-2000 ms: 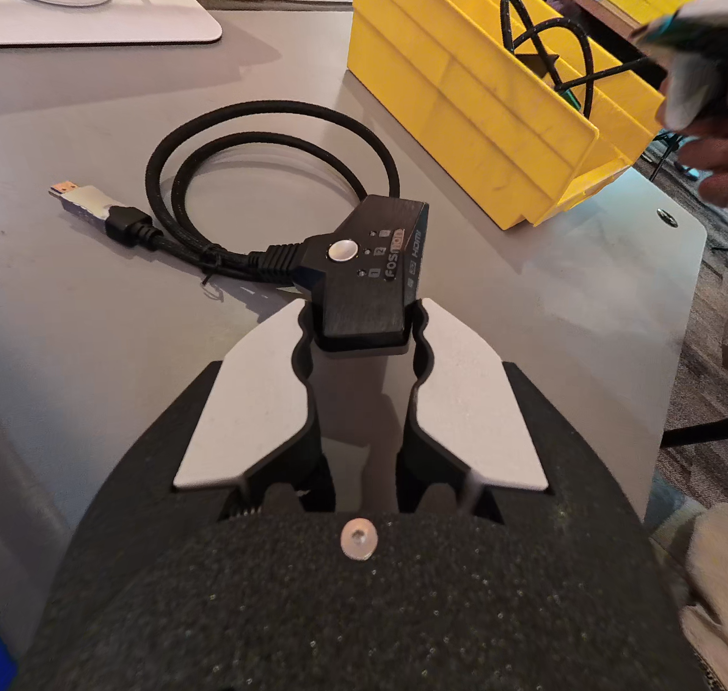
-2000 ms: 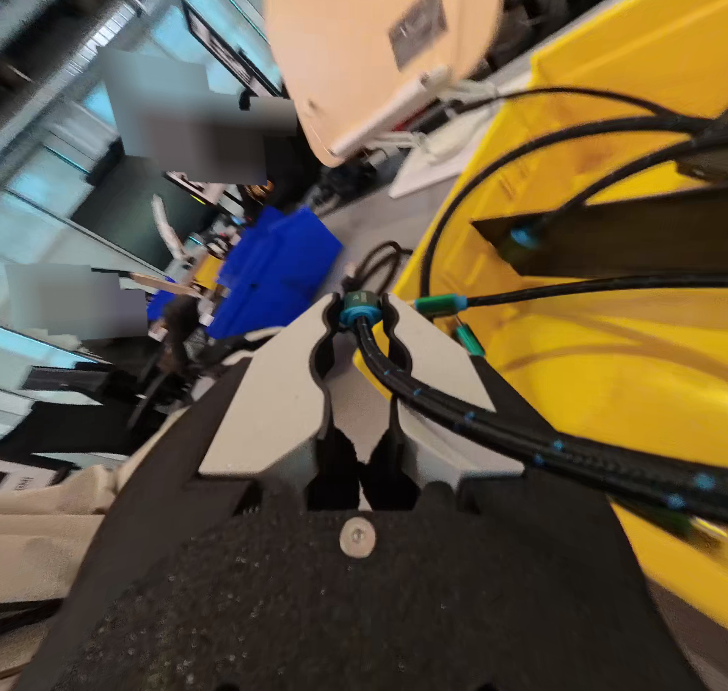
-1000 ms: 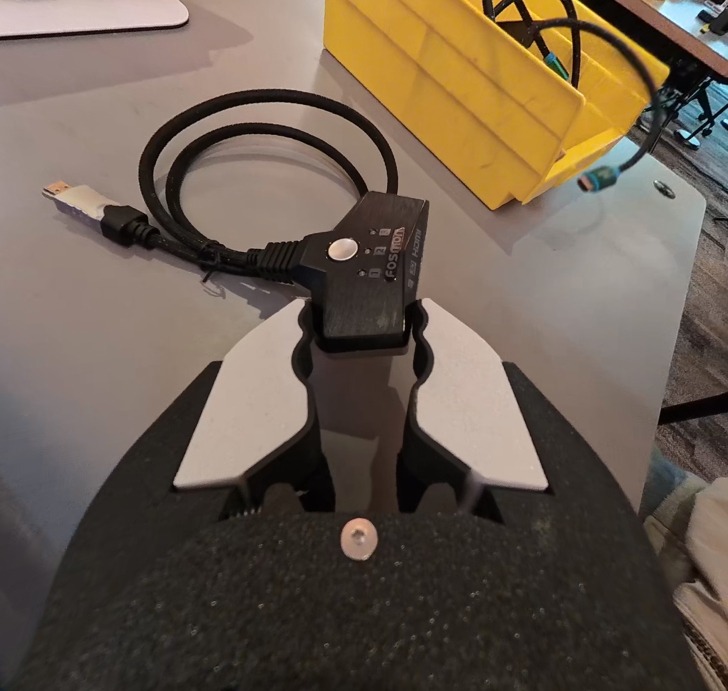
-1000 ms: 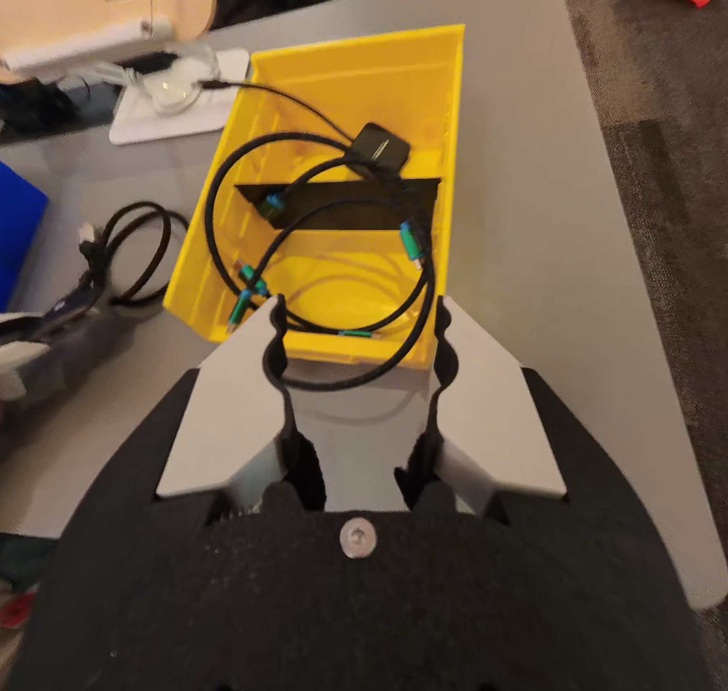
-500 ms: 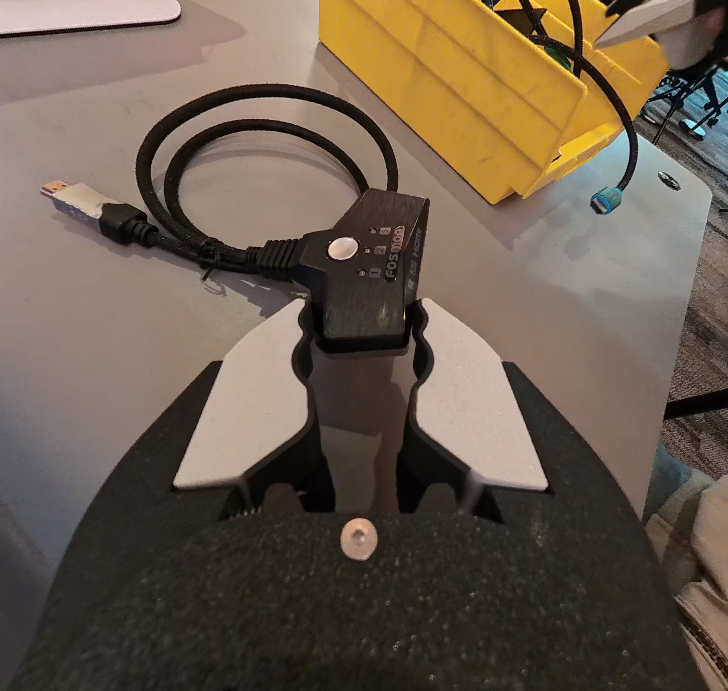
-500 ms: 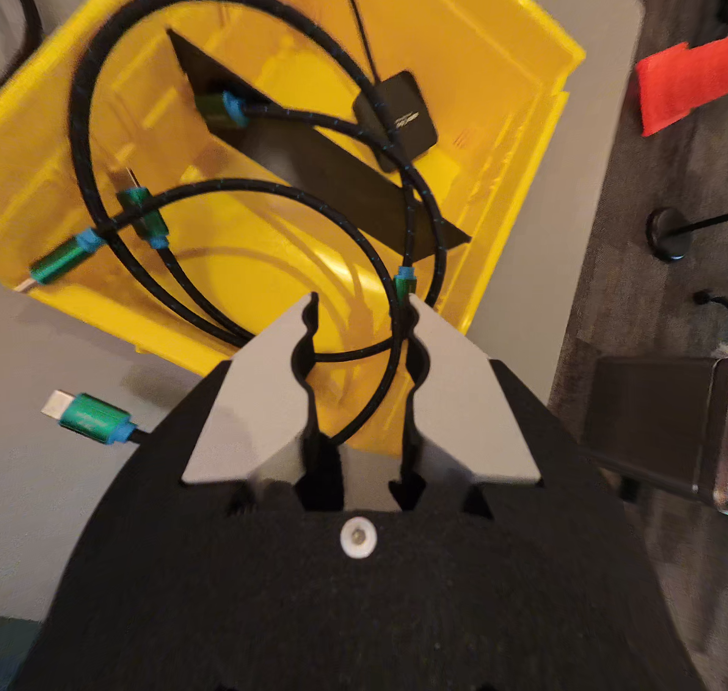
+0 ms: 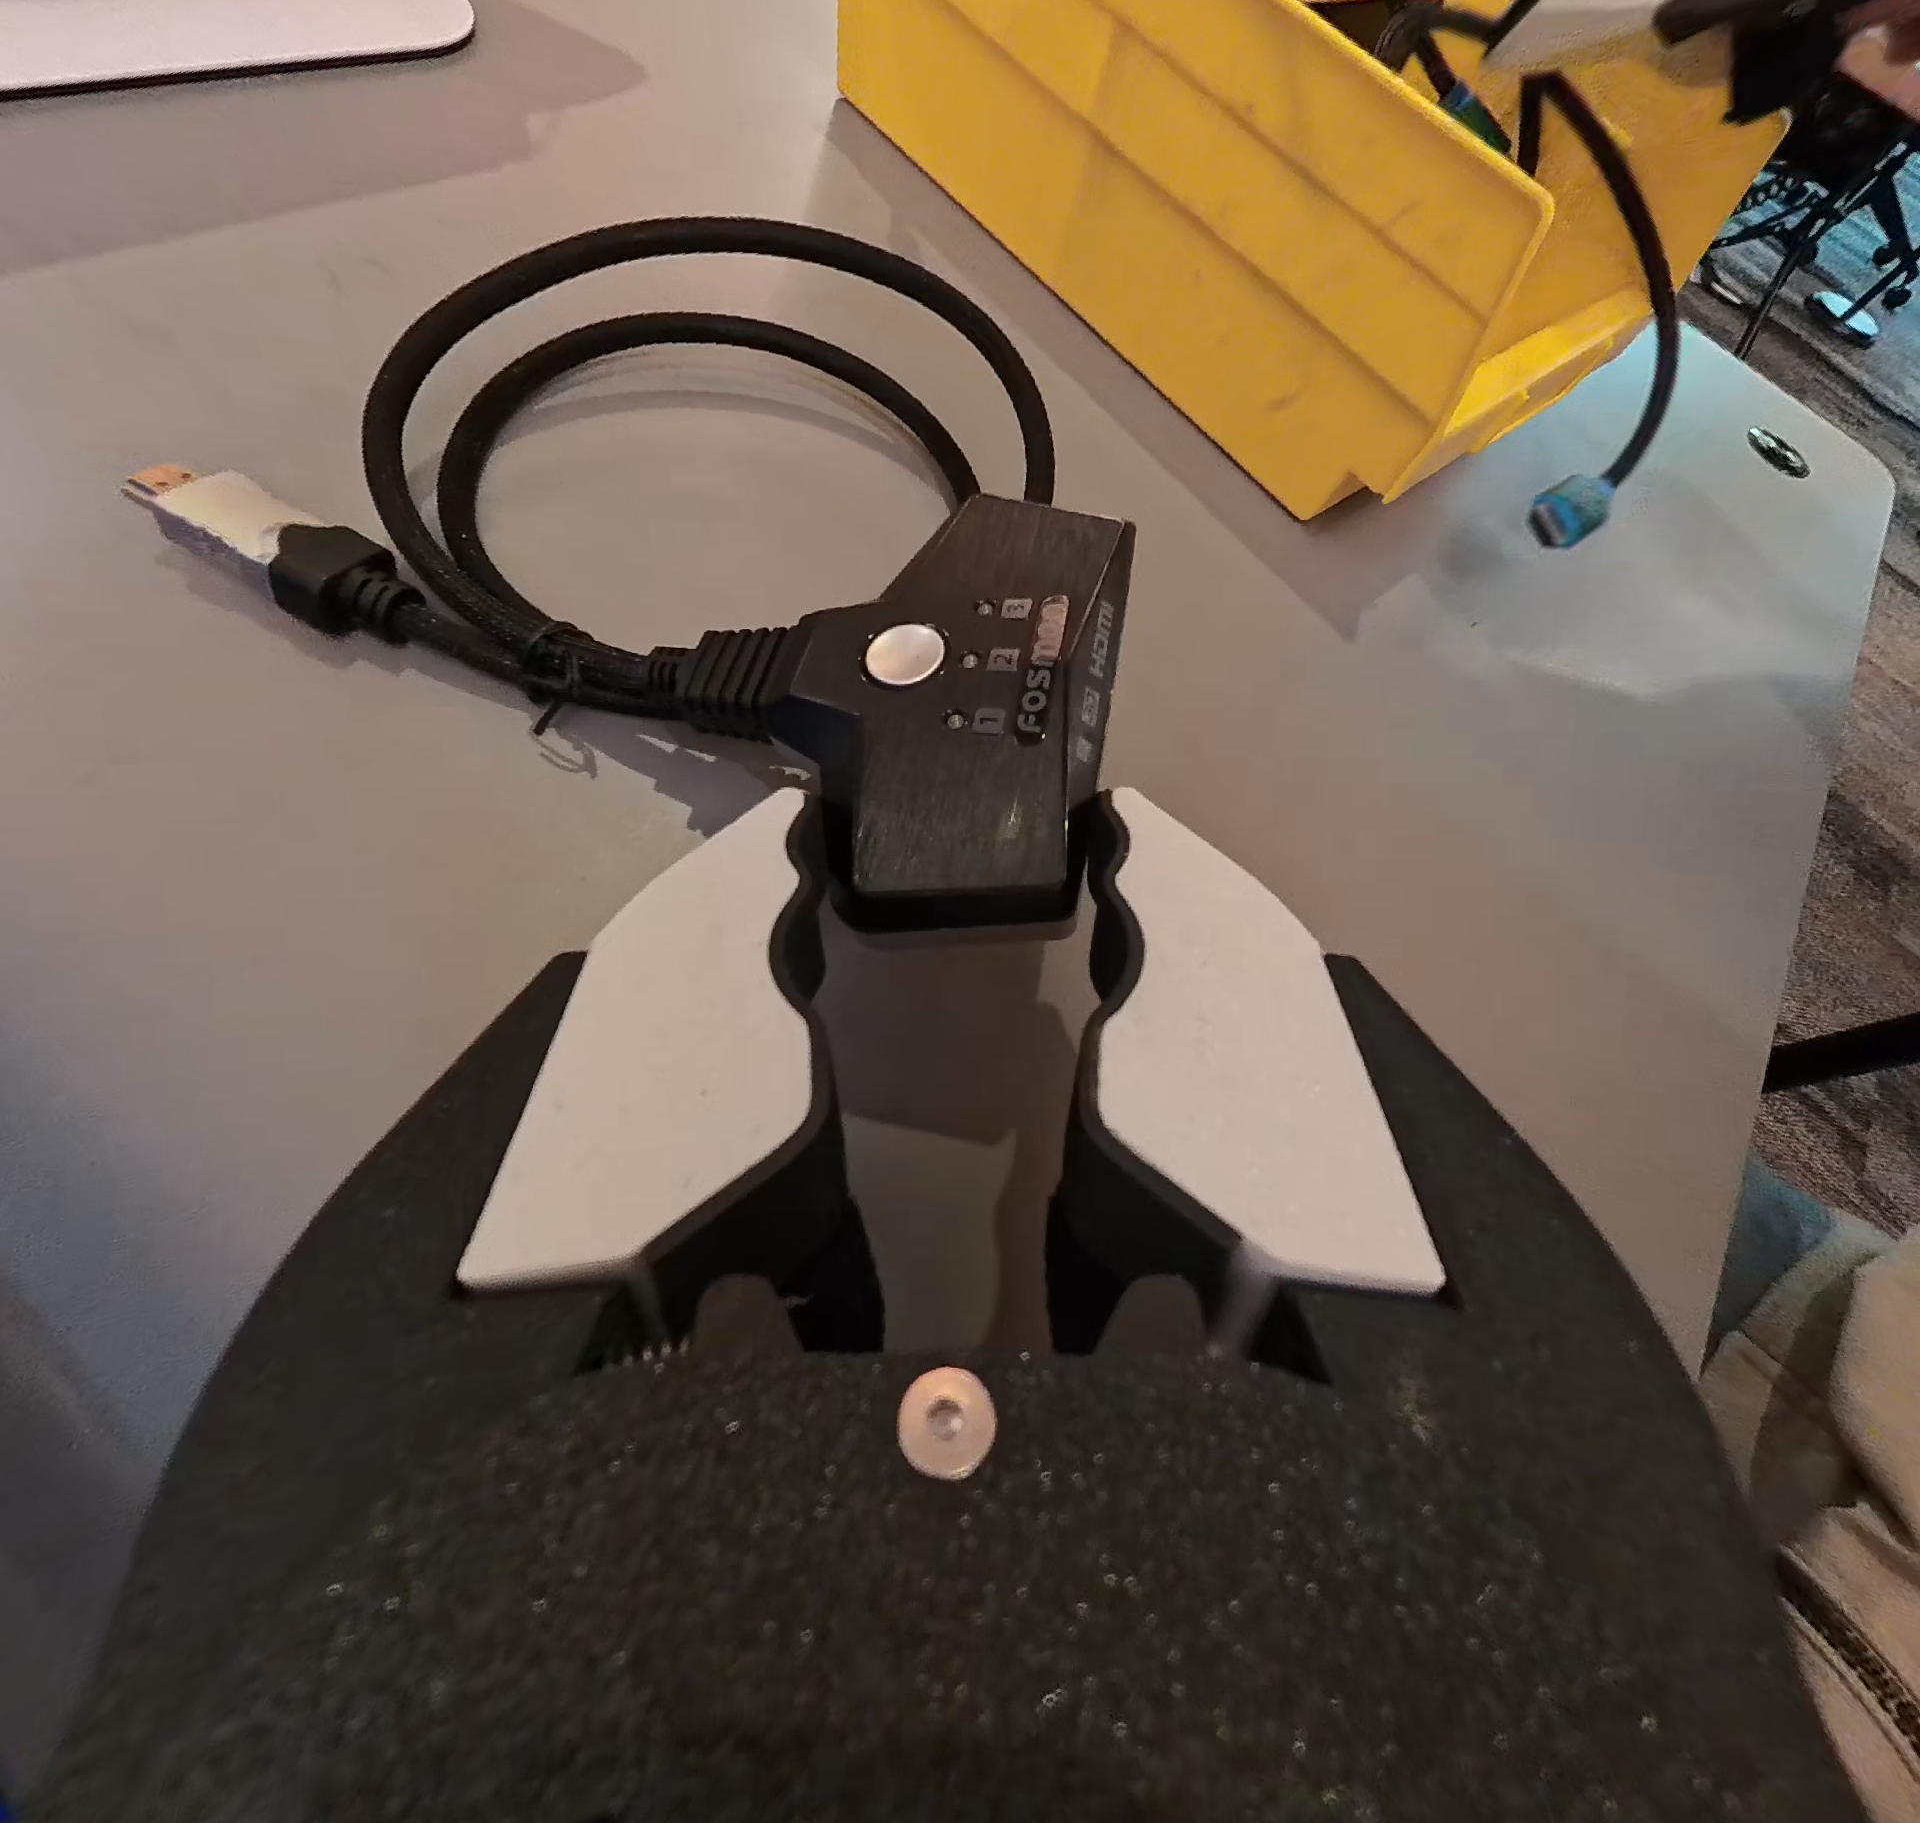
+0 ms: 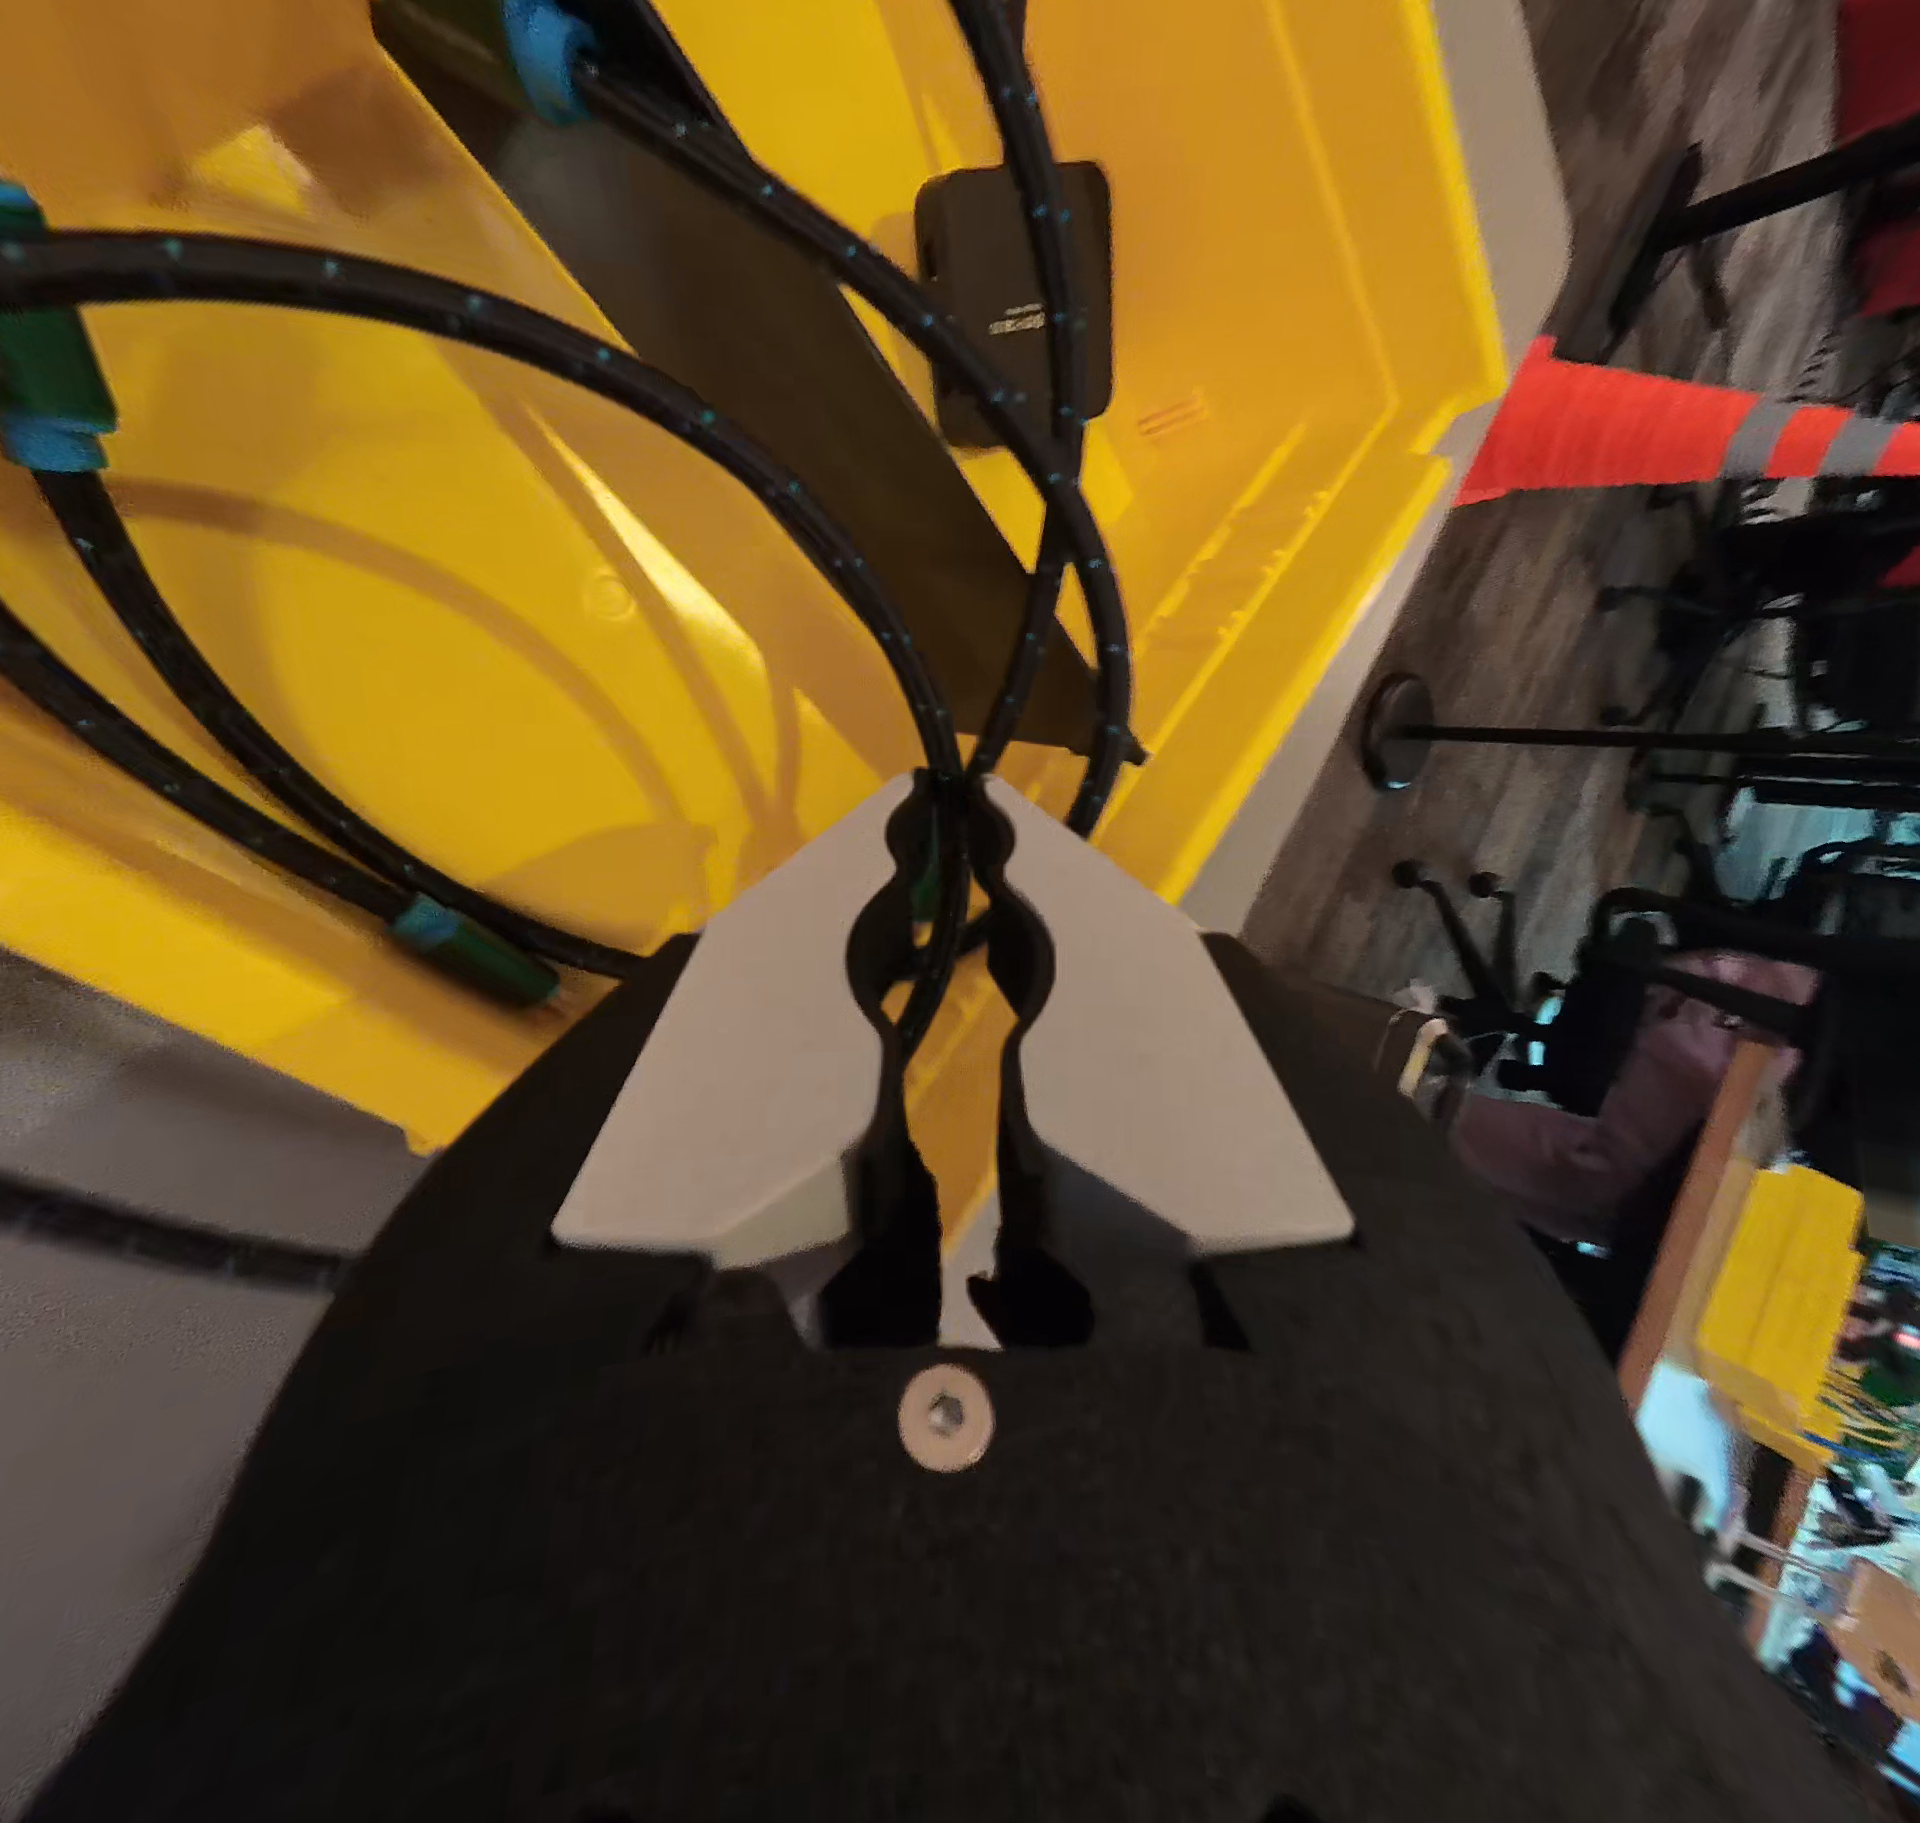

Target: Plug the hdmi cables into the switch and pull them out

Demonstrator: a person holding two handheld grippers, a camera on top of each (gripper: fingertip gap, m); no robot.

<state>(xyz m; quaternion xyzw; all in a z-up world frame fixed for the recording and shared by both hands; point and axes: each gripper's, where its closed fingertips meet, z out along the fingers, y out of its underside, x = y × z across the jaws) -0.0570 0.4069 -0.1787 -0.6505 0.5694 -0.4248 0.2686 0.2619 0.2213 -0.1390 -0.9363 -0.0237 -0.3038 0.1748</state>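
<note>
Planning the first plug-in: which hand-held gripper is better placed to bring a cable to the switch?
Right. The right hand-held gripper is already shut on a cable, while the left hand-held gripper holds the switch.

A workshop-like lab: grey table; yellow parts bin; stands across wood-look floor

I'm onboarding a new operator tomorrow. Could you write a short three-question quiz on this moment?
1. True or false: the left gripper is shut on the HDMI switch.
2. What do the right gripper fingers pinch? A) a braided black cable B) the yellow bin rim C) nothing
3. Fill in: the teal plug hangs outside the bin, over the grey ____.

Key: 1 true; 2 A; 3 table.
</note>
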